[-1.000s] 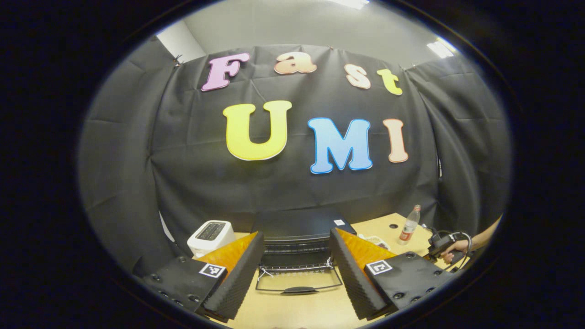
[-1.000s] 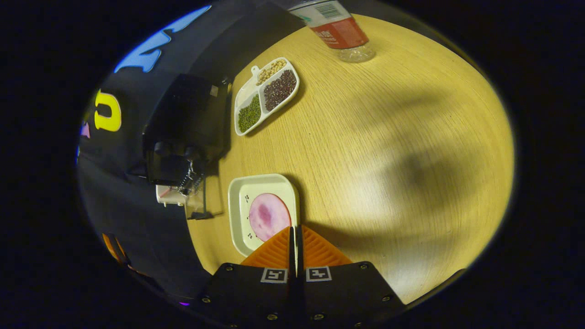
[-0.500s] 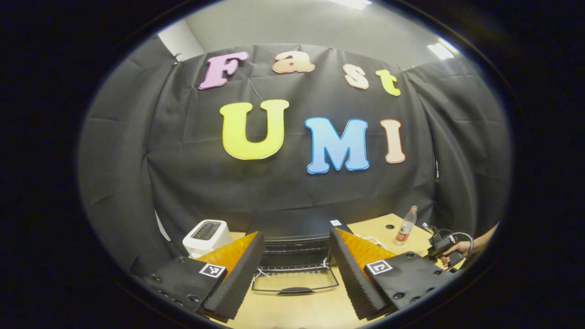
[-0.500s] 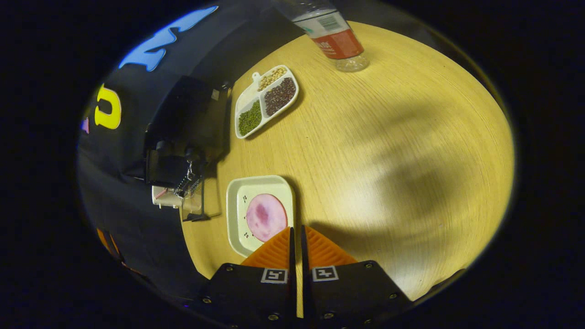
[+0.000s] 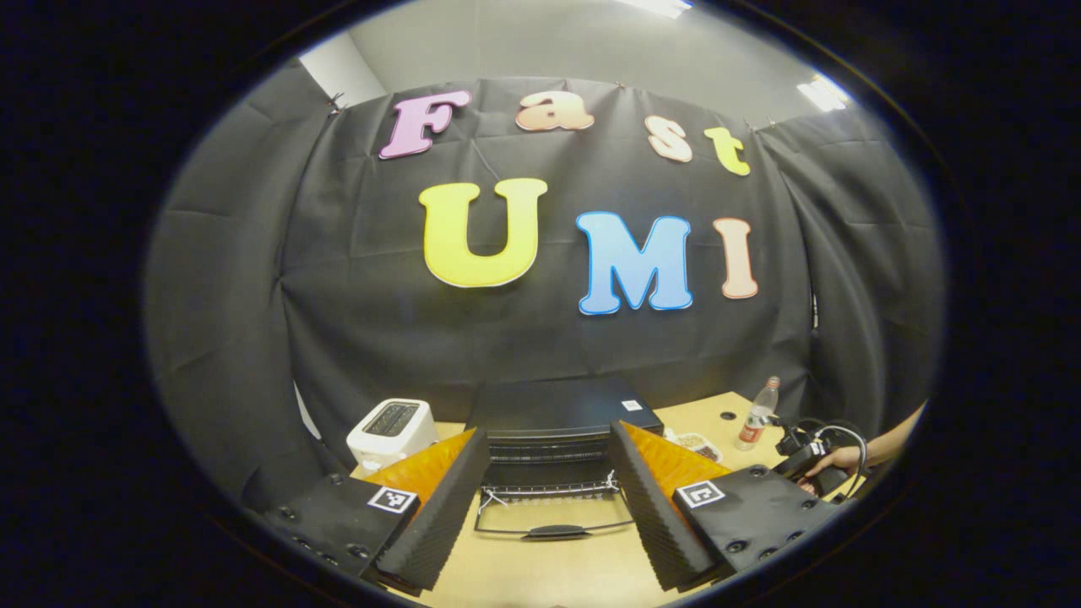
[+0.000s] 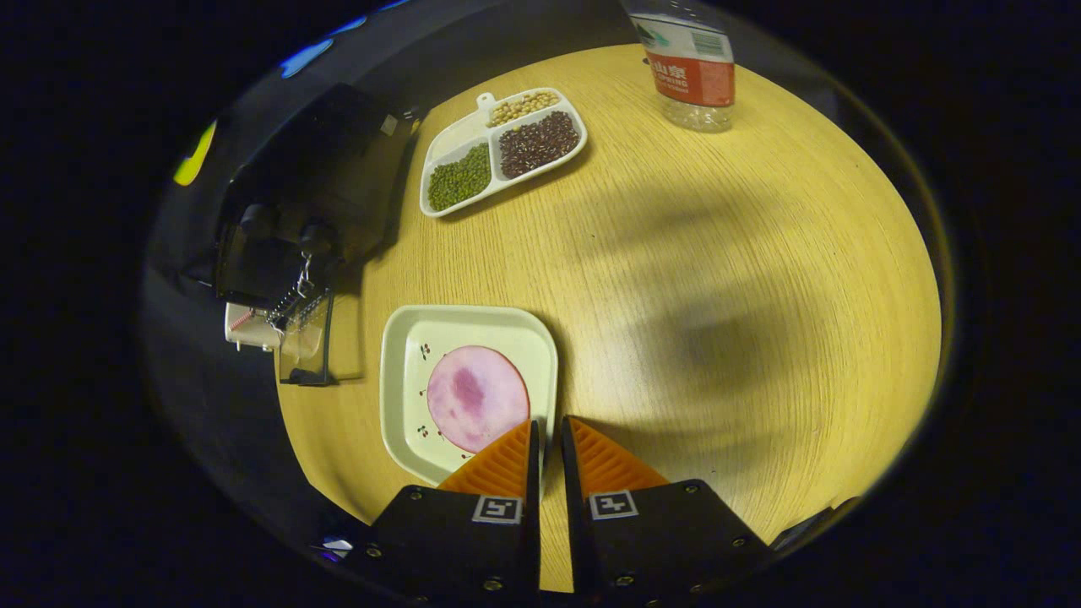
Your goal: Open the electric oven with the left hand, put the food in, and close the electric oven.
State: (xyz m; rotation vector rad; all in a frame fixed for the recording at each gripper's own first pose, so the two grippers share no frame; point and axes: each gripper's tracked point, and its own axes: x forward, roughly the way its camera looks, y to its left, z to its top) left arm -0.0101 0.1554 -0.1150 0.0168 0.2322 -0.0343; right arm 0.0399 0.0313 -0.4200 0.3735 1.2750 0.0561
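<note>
The black electric oven [image 5: 562, 407] stands at the back of the table with its glass door [image 5: 553, 515] folded down flat. My left gripper [image 5: 549, 432] hovers open in front of it, framing the opening and holding nothing. In the right gripper view the oven [image 6: 321, 160] and its lowered door [image 6: 304, 338] lie to the left. A cream plate [image 6: 405, 338] with a round pink slice of ham [image 6: 477, 397] sits just ahead of my right gripper [image 6: 547, 426]. Its fingers stand a narrow gap apart, in line with the plate's right rim, at its near corner.
A white toaster [image 5: 391, 426] stands left of the oven. A divided tray of beans [image 6: 498, 148] and a water bottle [image 6: 688, 67] sit farther back on the wooden table [image 6: 718, 295]. A hand [image 5: 836, 460] holds the right gripper at the table's right edge.
The right gripper's fingers have parted from touching to a narrow gap, and the plate now looks larger and nearer. The left gripper has barely shifted before the open oven.
</note>
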